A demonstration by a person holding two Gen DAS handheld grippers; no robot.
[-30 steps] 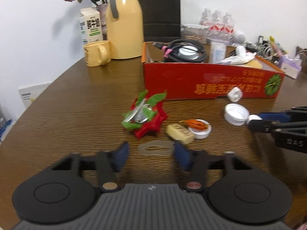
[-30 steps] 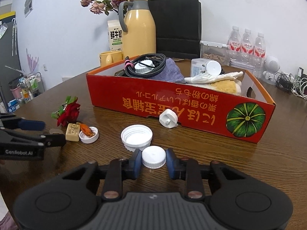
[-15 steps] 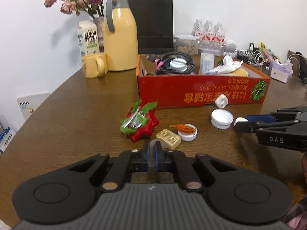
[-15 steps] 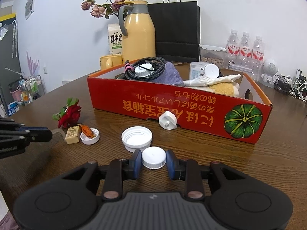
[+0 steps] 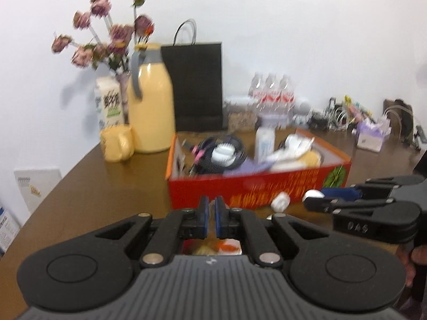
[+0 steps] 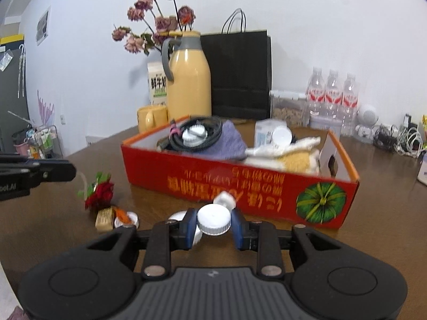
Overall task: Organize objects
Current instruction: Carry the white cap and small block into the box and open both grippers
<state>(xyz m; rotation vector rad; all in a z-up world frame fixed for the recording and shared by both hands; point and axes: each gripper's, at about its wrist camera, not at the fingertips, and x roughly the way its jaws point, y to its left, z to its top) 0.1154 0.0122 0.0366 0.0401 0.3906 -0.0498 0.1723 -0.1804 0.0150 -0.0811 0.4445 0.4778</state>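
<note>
In front of the red cardboard box [image 6: 240, 184], right gripper [image 6: 213, 224] clamps a white bottle cap [image 6: 213, 222]; left gripper [image 5: 210, 220] is clenched, its contents unclear. The box holds black cable coil [image 6: 198, 133], purple cloth [image 6: 229, 144], white rag [image 6: 288, 148].

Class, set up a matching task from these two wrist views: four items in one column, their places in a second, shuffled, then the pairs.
Items
1. white cap
2. black cable coil
3. yellow mug
4. red flower

Places
A. inside the red box
B. beside the yellow jug
C. between the right gripper jaws
D. on the table, left of the box

Pairs: 1-C, 2-A, 3-B, 4-D
</note>
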